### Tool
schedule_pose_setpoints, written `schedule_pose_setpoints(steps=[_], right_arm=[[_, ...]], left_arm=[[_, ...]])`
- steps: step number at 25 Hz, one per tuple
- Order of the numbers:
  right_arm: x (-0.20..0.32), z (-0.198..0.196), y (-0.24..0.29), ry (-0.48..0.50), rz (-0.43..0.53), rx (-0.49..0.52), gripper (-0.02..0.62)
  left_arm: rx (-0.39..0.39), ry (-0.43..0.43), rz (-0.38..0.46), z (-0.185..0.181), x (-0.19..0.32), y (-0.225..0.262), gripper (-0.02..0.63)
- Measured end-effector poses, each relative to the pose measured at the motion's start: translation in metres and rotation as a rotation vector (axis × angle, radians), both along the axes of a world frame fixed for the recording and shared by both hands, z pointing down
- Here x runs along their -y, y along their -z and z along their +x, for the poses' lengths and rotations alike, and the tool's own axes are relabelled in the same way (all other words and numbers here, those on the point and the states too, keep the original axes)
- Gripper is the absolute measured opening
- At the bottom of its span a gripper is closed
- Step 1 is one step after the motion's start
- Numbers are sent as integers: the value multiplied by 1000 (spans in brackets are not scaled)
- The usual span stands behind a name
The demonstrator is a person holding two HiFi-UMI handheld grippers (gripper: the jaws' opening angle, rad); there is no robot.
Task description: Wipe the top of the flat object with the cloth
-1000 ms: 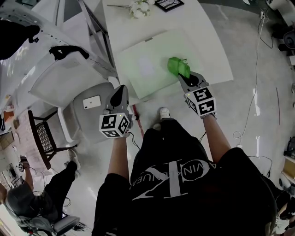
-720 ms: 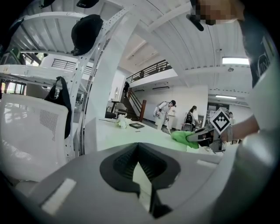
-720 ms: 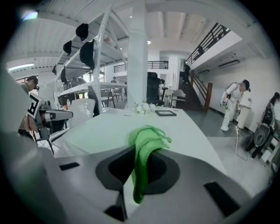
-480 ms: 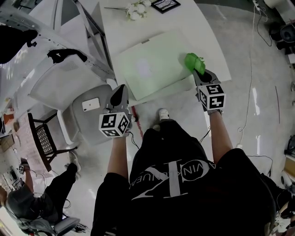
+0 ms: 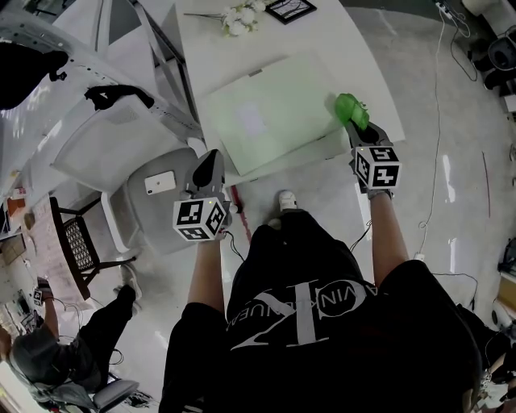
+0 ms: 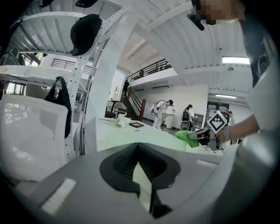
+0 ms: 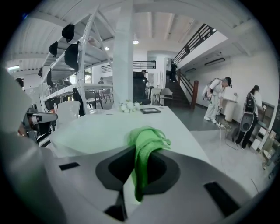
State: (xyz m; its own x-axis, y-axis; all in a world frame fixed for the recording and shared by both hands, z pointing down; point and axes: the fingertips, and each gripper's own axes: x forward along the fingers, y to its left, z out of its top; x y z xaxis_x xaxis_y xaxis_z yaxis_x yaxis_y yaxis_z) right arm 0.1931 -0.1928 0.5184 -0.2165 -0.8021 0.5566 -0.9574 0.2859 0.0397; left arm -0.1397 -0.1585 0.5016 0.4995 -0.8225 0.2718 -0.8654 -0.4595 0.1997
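A person in a black printed T-shirt [image 5: 298, 323], seen from above, stands on a glossy white floor [image 5: 451, 97] with a gripper in each hand.

At the left is a white mesh-backed chair [image 5: 109, 141]. Beside it, a round grey seat [image 5: 153, 206] carries a white phone [image 5: 160, 180].

The left tongs [image 5: 211, 155] are over that seat's right edge, just short of the bench, with their marker cube [image 5: 200, 219] nearest the person. In the left gripper view the left tongs [image 6: 139, 151] are clenched, with nothing between them.

Next comes the long white bench [image 5: 234, 60]. A pale green flat rectangular board [image 5: 258, 121] lies on its near half. At the far end sit a cluster of white flowers [image 5: 242, 14] and a black picture frame [image 5: 294, 8].

The green cloth [image 5: 351, 107] is bunched at the board's right edge, above the bench's right side. Whether it touches the board cannot be told. The right tongs [image 5: 359, 127] reach it from the near side, their marker cube [image 5: 377, 168] behind.

In the right gripper view the right tongs [image 7: 139, 164] are grasping the cloth [image 7: 145, 146]. It is pinched between the 2 jaws, with a crumpled fold above and a strip hanging below. The board [image 7: 92, 131] spreads out ahead and to the left.

At the far right, thin black cables [image 5: 442, 161] trail across the floor.
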Motion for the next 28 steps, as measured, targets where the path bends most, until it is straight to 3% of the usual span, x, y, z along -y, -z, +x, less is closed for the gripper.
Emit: schedule_pose_setpoints(steps=[14, 20, 28], right_arm=[[5, 25, -5, -72, -10, -61, 30], [9, 37, 10, -131, 44, -98, 29], [15, 8, 38, -48, 117, -31, 31]], left_arm=[[3, -7, -8, -5, -4, -4, 5], [5, -11, -6, -4, -4, -3, 5], [8, -6, 16, -3, 0, 6, 5]])
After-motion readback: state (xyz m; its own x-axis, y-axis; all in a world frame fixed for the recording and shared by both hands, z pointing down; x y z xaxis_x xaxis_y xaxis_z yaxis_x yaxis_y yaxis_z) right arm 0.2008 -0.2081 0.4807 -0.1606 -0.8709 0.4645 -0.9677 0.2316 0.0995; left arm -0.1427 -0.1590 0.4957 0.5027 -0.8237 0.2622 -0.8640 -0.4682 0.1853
